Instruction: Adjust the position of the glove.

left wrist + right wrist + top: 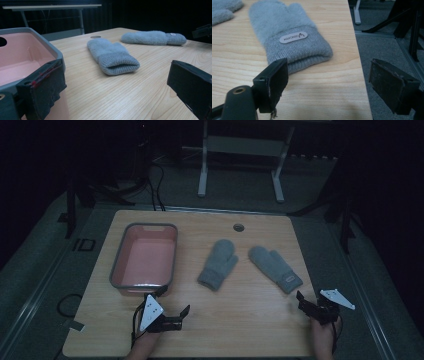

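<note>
Wooden table, dim light. Pink bin with a grey rim sits at the left part of the table, nothing seen inside. Two grey mittens lie mid-table, apart from each other: left mitten with its cuff toward the person, right mitten angled, cuff with a white label toward the near right edge.

Left gripper hovers low at the near edge just in front of the bin, held by the left hand. Jaws spread wide, nothing between them, pinching nothing. In the left gripper view one jaw sits right next to the bin wall; cannot tell if it touches. The other jaw is over bare wood. The left mitten's open cuff faces this camera, well ahead of the jaws; the right mitten lies farther back.

Right gripper is at the near right table edge, held by the right hand. Jaws spread wide, empty. In the right gripper view the labelled cuff lies just beyond the left-side jaw tip, not gripped; contact unclear. The other jaw hangs past the table edge over the grey floor. A bit of the left mitten shows at the top left corner.
</note>
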`<action>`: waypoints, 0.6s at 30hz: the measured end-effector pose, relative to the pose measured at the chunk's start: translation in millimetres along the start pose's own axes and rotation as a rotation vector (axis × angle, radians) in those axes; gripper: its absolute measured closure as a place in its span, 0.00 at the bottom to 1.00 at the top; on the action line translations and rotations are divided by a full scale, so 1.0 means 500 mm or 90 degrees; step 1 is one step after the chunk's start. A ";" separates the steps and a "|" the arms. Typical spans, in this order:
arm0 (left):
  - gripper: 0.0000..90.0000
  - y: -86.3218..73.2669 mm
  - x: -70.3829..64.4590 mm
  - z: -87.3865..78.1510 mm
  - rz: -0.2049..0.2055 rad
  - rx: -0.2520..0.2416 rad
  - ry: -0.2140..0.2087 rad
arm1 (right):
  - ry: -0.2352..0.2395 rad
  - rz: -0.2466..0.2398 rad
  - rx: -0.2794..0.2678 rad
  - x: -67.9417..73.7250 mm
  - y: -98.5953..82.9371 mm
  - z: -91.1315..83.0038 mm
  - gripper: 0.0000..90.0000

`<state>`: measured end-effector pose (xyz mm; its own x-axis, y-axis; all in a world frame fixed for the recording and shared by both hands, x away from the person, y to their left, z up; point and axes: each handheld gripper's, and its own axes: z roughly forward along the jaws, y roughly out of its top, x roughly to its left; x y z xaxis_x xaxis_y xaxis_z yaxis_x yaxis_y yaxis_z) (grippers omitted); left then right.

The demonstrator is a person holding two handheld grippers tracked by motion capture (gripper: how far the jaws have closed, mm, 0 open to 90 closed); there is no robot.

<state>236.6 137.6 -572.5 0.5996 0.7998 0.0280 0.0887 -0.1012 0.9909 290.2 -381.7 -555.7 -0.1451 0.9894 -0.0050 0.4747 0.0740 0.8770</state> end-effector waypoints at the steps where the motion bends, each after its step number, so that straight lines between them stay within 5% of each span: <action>1: 0.02 0.000 0.001 0.000 -0.001 0.001 0.000 | 0.002 -0.001 0.002 0.000 0.000 0.001 0.18; 5: 0.02 0.000 0.000 0.000 0.001 -0.001 0.000 | 0.013 -0.005 -0.002 0.012 0.007 -0.007 0.18; 8: 0.02 0.000 -0.001 0.000 0.001 -0.002 0.001 | 0.010 -0.037 -0.007 0.031 0.023 -0.015 0.18; 18: 0.02 -0.001 0.001 -0.001 -0.005 -0.007 0.002 | 0.101 -0.073 0.014 0.083 0.092 -0.002 0.18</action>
<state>236.5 138.4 -572.9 0.5967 0.8022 0.0200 0.0854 -0.0883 0.9924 305.2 -337.4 -515.3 -0.3335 0.9424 -0.0274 0.4660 0.1901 0.8641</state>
